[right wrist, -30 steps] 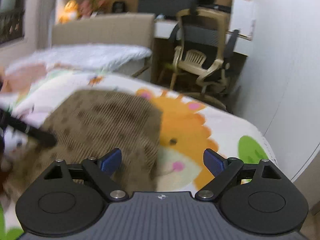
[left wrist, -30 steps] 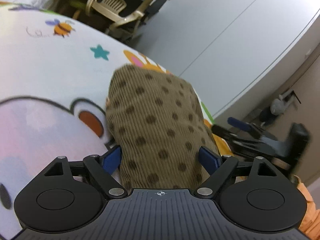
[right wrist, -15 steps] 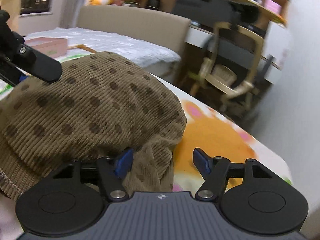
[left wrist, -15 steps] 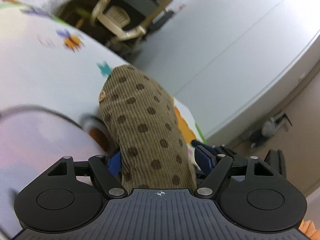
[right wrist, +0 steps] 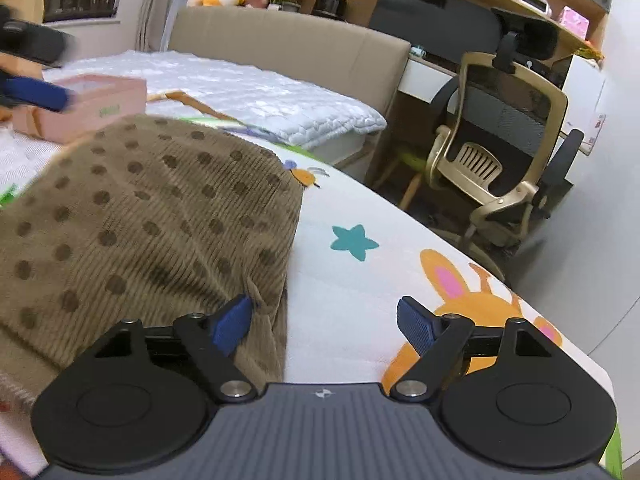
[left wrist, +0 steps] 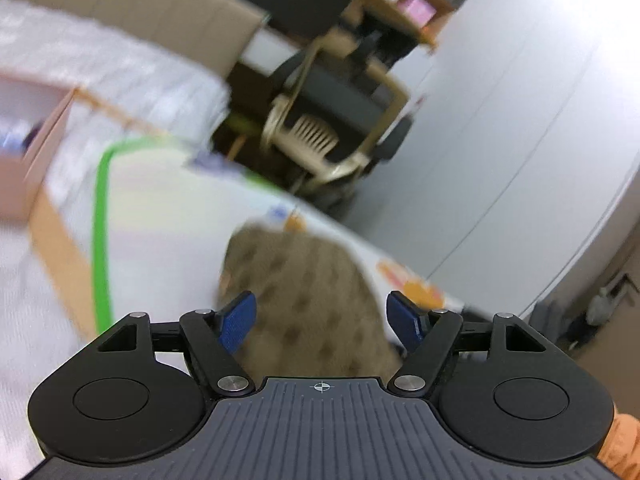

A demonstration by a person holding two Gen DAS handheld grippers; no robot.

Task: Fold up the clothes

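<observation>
A brown corduroy garment (right wrist: 152,216) with dark dots lies in a low heap on the cartoon-print bed sheet (right wrist: 360,280). My right gripper (right wrist: 324,320) hovers at its right edge with the jaws opening. The left pad (right wrist: 232,324) touches the cloth, a narrow strip of hem lies between the jaws, and the right pad is over bare sheet. In the blurred left wrist view the garment (left wrist: 304,300) shows behind and between the fingers of my left gripper (left wrist: 320,316), whose pads stand apart and do not pinch it. One blue left finger (right wrist: 36,94) shows above the garment's far left.
A pink box (right wrist: 92,108) sits on the white quilt (right wrist: 260,96) beyond the garment. The beige headboard (right wrist: 288,48) stands behind it. A desk chair (right wrist: 492,152) stands past the bed's right edge, next to a white wall (left wrist: 520,120). An orange sleeve (left wrist: 624,444) shows at the bottom right.
The left gripper has risen and tilted up, so the garment looks smaller and blurred. The raised hump of cloth has sunk flatter. The right jaws closed on the hem, then widened.
</observation>
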